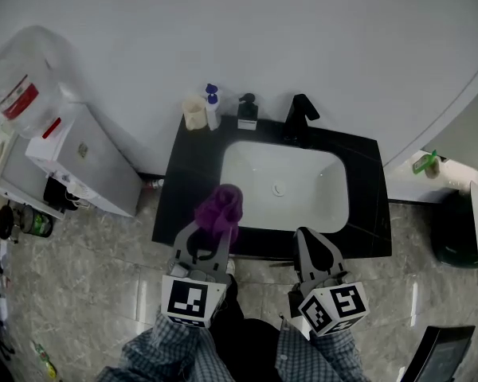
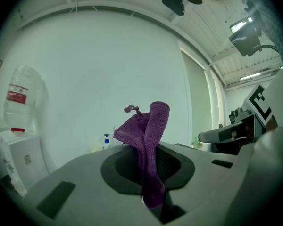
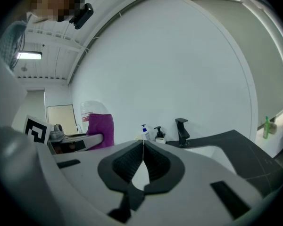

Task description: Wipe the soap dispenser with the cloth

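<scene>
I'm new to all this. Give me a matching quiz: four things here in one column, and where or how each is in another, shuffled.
1. purple cloth
2. right gripper
3. black faucet
4. blue-pump bottle

A. beside the cream cup
B. behind the basin
C. clamped in the left gripper
D. shut, empty

Pairs: 1-C, 2-D, 3-B, 4-A
</scene>
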Motion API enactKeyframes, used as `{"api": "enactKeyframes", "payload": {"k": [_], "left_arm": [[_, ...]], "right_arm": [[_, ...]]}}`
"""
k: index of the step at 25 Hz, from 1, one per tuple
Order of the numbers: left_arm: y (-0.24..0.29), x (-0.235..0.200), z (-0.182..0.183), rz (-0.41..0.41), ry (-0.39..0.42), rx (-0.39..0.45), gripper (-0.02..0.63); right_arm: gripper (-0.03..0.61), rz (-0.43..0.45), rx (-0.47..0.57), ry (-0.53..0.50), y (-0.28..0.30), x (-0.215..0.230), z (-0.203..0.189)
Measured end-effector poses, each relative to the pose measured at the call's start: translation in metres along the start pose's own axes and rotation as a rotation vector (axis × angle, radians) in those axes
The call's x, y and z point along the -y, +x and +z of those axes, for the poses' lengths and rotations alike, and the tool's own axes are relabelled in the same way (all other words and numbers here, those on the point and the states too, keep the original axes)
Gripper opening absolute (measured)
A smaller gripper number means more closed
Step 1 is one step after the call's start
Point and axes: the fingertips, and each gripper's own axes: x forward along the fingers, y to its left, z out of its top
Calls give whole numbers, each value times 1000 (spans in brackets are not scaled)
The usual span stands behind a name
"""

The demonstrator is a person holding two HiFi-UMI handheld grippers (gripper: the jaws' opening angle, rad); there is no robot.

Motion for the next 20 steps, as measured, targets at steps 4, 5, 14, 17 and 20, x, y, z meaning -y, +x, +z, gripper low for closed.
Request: {"api": "enactKeyframes", "payload": {"k": [4,5,14,17,20], "left_arm": [[41,-27,-1,-30,8,-27,60],[52,-34,0,-36,3,-19,60],[131,-89,-21,-74,-30,-83,60],[151,-103,-30,-74,-20,-122,60],[170,-115,-33,-66,-16,-129,60]], "right_arm": [[18,-18,-10,8,49,12,10],[18,-21,-14,8,62,14,12],[18,-63,-44,18,148,37,22],[18,-75,-64,33,165,45,19],[19,-84,-83,48,178,54,14]]}}
